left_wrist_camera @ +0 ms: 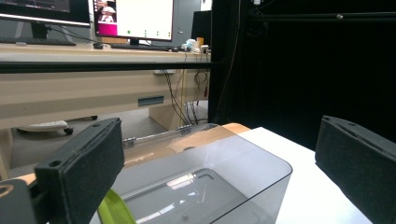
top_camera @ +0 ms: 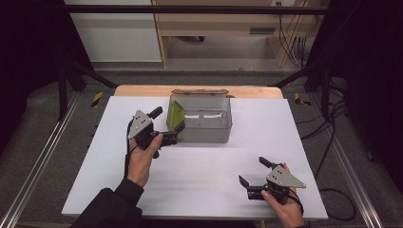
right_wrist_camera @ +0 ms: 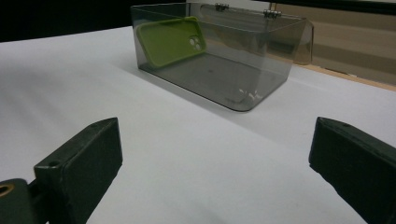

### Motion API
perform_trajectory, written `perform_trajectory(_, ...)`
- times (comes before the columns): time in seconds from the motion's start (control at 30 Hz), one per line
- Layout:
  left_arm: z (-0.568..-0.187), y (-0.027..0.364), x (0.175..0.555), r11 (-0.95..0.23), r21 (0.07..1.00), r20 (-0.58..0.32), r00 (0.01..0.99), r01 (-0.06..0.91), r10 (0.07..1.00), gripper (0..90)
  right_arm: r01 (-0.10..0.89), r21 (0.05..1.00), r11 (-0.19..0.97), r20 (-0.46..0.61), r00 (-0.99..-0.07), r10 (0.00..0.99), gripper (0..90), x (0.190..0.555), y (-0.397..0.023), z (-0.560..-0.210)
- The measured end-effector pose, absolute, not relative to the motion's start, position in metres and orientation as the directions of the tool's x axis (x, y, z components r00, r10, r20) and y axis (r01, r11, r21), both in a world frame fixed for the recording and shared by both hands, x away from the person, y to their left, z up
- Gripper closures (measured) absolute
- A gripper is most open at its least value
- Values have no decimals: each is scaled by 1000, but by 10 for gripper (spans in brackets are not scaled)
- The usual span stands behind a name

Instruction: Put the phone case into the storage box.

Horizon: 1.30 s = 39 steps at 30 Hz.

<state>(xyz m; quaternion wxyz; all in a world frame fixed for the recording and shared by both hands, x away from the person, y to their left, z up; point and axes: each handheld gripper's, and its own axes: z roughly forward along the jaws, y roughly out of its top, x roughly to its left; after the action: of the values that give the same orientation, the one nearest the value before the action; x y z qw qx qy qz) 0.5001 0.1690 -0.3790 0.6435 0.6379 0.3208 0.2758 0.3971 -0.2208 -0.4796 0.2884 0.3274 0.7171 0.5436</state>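
Observation:
A clear smoky-grey plastic box [top_camera: 209, 127] stands open on the white table top [top_camera: 199, 180], its hinged lid [top_camera: 199, 92] folded back. A lime-green phone case [top_camera: 174, 115] leans upright against the box's left inner wall. My left gripper [top_camera: 166, 126] hovers open at the box's left front corner, above the case, with nothing between its jaws. In the left gripper view, the box [left_wrist_camera: 243, 182] and the case's edge [left_wrist_camera: 114, 210] lie below the open left gripper [left_wrist_camera: 219, 172]. My right gripper [top_camera: 254, 171] rests open near the front right, facing the box [right_wrist_camera: 219, 60] and case [right_wrist_camera: 173, 39].
The white sheet lies on a wooden table [top_camera: 142, 90] whose back edge shows behind the box. Metal frame rails [top_camera: 43, 156] run along both sides, and cables [top_camera: 332, 128] trail on the floor at the right. A wooden desk [top_camera: 223, 23] stands beyond.

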Motion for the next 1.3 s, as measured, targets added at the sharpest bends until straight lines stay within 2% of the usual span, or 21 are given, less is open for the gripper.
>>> perform_trajectory(1.3, -378, 226, 497, 65, 997, -78, 575, 43, 815, 10, 159, 965, 207, -65, -622, 781, 28, 397, -220, -480)
